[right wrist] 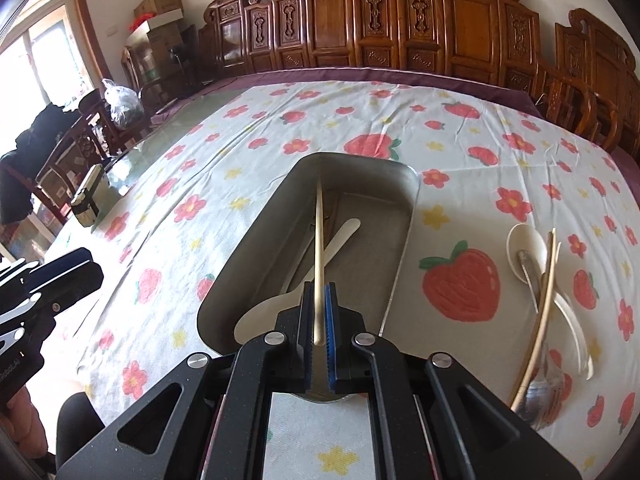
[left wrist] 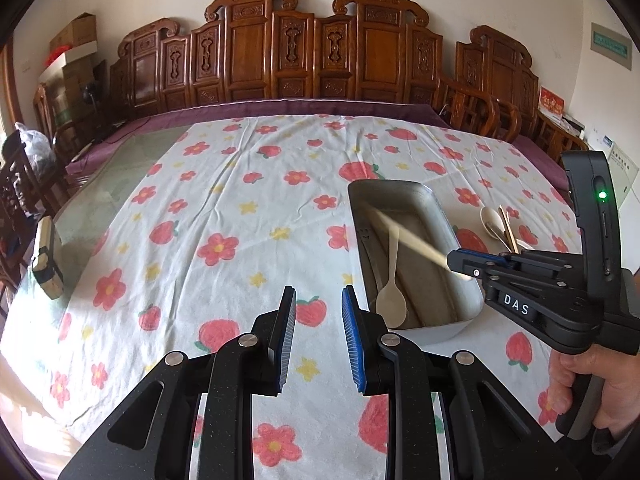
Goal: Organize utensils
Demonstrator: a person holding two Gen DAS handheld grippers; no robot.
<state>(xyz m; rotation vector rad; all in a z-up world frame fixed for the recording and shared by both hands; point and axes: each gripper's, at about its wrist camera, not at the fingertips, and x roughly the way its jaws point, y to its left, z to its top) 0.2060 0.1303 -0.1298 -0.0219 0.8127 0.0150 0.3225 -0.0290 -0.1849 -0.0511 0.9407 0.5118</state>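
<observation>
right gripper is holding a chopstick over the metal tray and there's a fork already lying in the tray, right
Not quite. What lies in the metal tray is a pale spoon, not a fork; the right wrist view shows it. The right gripper does hold a chopstick over that tray.

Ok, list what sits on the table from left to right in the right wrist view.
left gripper → small box at the table's edge → metal tray, with the chopstick held over it by the right gripper → big strawberry print → white spoon in the loose utensil pile
</observation>
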